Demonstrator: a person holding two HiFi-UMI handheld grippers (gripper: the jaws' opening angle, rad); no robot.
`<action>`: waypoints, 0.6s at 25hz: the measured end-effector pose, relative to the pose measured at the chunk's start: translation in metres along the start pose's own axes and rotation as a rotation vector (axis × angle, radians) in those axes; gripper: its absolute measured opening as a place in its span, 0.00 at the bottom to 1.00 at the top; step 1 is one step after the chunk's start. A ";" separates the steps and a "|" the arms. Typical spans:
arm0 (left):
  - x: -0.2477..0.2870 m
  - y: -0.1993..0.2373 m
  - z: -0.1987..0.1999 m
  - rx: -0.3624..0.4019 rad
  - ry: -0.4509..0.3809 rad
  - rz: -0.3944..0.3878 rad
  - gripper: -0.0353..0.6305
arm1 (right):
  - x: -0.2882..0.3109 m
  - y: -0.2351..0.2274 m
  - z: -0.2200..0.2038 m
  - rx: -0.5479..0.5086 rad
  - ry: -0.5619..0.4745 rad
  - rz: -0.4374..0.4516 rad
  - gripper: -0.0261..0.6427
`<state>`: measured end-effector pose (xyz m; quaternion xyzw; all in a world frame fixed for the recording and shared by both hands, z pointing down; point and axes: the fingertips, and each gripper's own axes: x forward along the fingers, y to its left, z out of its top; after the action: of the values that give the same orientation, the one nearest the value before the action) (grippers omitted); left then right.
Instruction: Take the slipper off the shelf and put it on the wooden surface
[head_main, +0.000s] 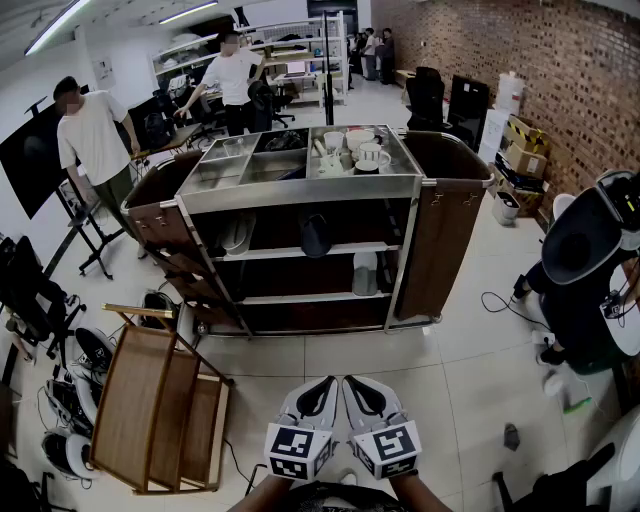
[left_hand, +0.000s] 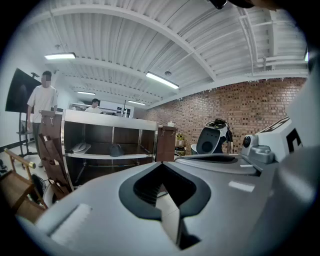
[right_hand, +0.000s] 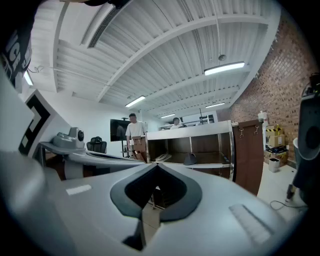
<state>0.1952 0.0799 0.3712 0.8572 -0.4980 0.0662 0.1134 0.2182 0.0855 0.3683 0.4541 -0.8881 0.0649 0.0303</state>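
Note:
A metal service cart (head_main: 300, 190) stands ahead of me. On its upper shelf lie a light slipper (head_main: 237, 235) and a dark slipper (head_main: 314, 235); both also show in the left gripper view as the light slipper (left_hand: 80, 147) and the dark slipper (left_hand: 116, 149). A folding wooden surface (head_main: 150, 405) stands on the floor at lower left. My left gripper (head_main: 322, 386) and right gripper (head_main: 356, 386) hang side by side low in front of me, well short of the cart. Both are shut and hold nothing.
The cart top holds metal trays with cups and bowls (head_main: 362, 150). A white bottle (head_main: 365, 272) stands on the middle shelf. A dark robot (head_main: 590, 280) and a cable are at right. Two people (head_main: 92, 130) stand behind the cart. Wheeled gear crowds the left.

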 end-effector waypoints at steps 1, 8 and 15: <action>0.003 -0.001 0.001 -0.002 0.000 0.002 0.06 | 0.000 -0.004 0.000 -0.005 0.005 0.003 0.04; 0.027 0.007 -0.001 0.001 0.005 0.028 0.06 | 0.011 -0.026 -0.002 -0.013 0.017 0.018 0.04; 0.057 0.047 0.007 -0.019 -0.017 0.061 0.06 | 0.053 -0.041 -0.012 -0.020 0.041 0.035 0.04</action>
<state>0.1828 0.0075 0.3838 0.8411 -0.5254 0.0574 0.1152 0.2208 0.0210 0.3896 0.4367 -0.8957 0.0656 0.0519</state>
